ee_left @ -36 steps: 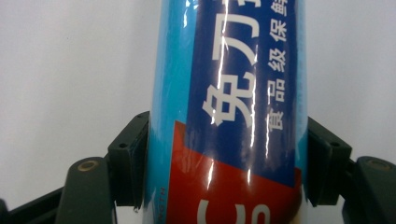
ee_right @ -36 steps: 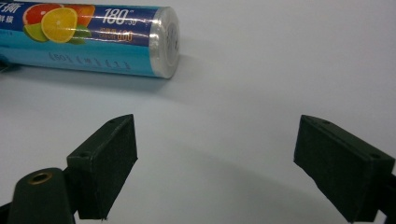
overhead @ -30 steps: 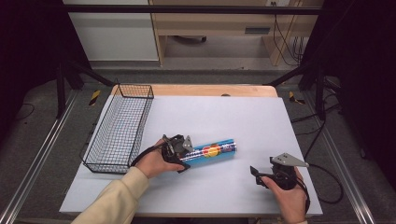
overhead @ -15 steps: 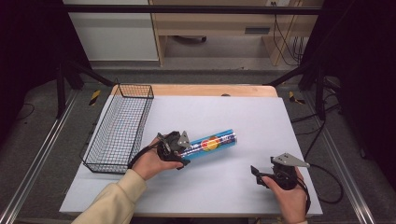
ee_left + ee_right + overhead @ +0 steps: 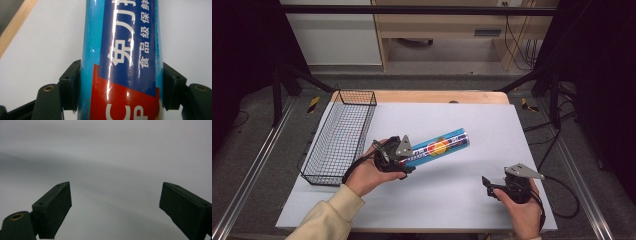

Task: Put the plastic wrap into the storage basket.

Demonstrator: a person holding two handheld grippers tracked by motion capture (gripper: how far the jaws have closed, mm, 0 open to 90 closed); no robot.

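Note:
A blue cylindrical tube [image 5: 439, 146] with red, orange and white print is lifted off the white table [image 5: 462, 120], tilted up toward the right. My left gripper [image 5: 404, 159] is shut on its near end. In the left gripper view the tube [image 5: 122, 50] stands between both jaws, whose pads [image 5: 71, 82] press its sides. My right gripper [image 5: 487, 184] rests low at the front right of the table, held in a hand. In the right gripper view its jaws stand wide apart over bare white table [image 5: 112, 157], the right gripper [image 5: 115, 205] open with nothing between them.
A black wire basket [image 5: 339, 135] stands along the table's left side, close to the left hand. A wooden strip [image 5: 422, 96] borders the table's far edge. A cable [image 5: 562, 195] trails from the right gripper off the table's right edge.
The left gripper has lifted the tube off the table and tilted its far end upward. The right gripper has stayed where it was.

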